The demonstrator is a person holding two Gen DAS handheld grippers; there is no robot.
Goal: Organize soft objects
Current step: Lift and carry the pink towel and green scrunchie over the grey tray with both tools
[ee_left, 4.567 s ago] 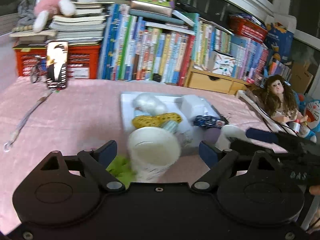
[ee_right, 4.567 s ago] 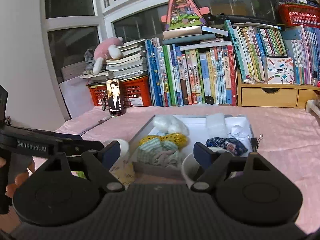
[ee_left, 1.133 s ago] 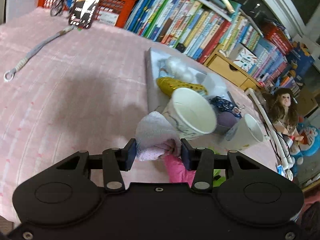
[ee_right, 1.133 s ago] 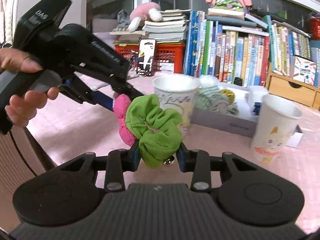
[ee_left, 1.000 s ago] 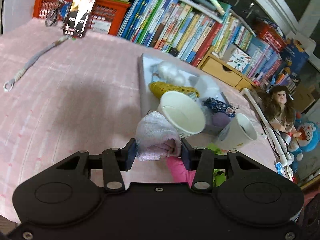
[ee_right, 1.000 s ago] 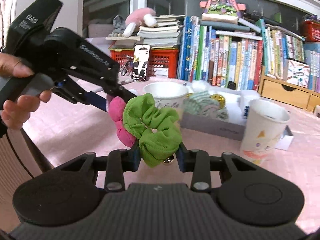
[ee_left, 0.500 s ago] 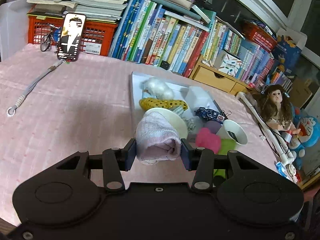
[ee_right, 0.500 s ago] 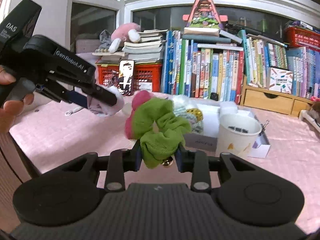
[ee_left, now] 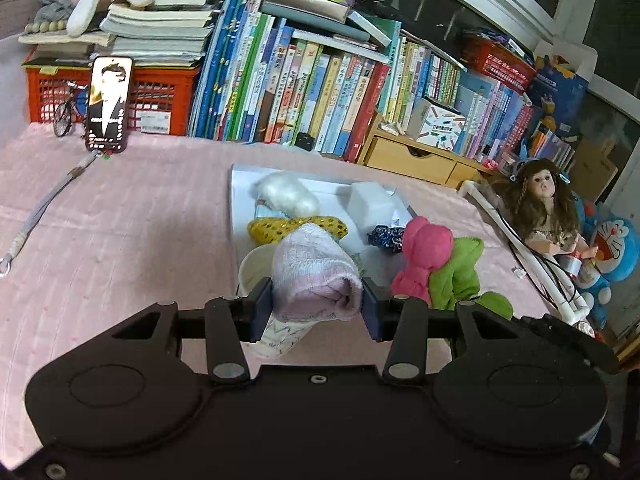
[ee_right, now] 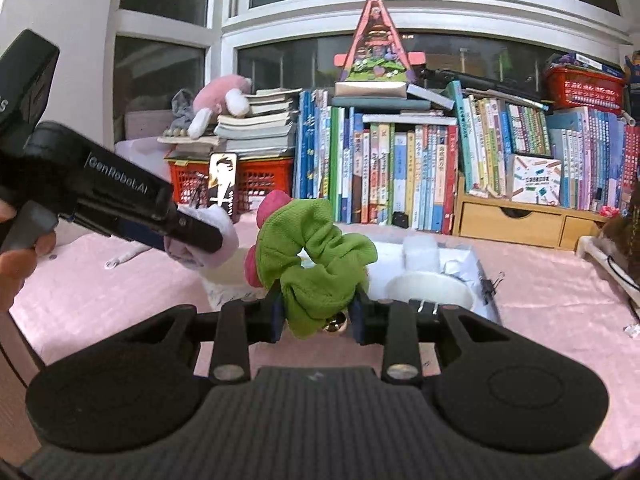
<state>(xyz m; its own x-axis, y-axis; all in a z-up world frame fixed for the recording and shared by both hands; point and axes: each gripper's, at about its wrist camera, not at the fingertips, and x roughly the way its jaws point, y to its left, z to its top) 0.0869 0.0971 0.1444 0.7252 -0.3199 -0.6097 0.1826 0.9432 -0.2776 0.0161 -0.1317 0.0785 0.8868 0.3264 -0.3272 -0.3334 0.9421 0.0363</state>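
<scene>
My left gripper (ee_left: 316,314) is shut on a rolled pale pink sock (ee_left: 314,274) and holds it above a white paper cup (ee_left: 256,268). It also shows in the right wrist view (ee_right: 200,240), with the sock (ee_right: 218,246). My right gripper (ee_right: 318,318) is shut on a green scrunchie (ee_right: 316,252) with a pink scrunchie (ee_right: 272,204) hanging behind it, above a second paper cup (ee_right: 430,288). Both scrunchies show in the left wrist view, green (ee_left: 458,270) and pink (ee_left: 424,258). A white tray (ee_left: 240,184) holds several soft items.
Rows of books (ee_left: 320,84) and a red crate (ee_left: 44,88) line the back of the pink table (ee_left: 120,220). A phone (ee_left: 109,106) leans on the crate. A doll (ee_left: 544,208) sits at the right edge, with a wooden drawer box (ee_left: 412,158) behind the tray.
Both grippers have risen and moved forward with their loads. The sock now hangs over the left cup, and the scrunchies have come over the right cup.
</scene>
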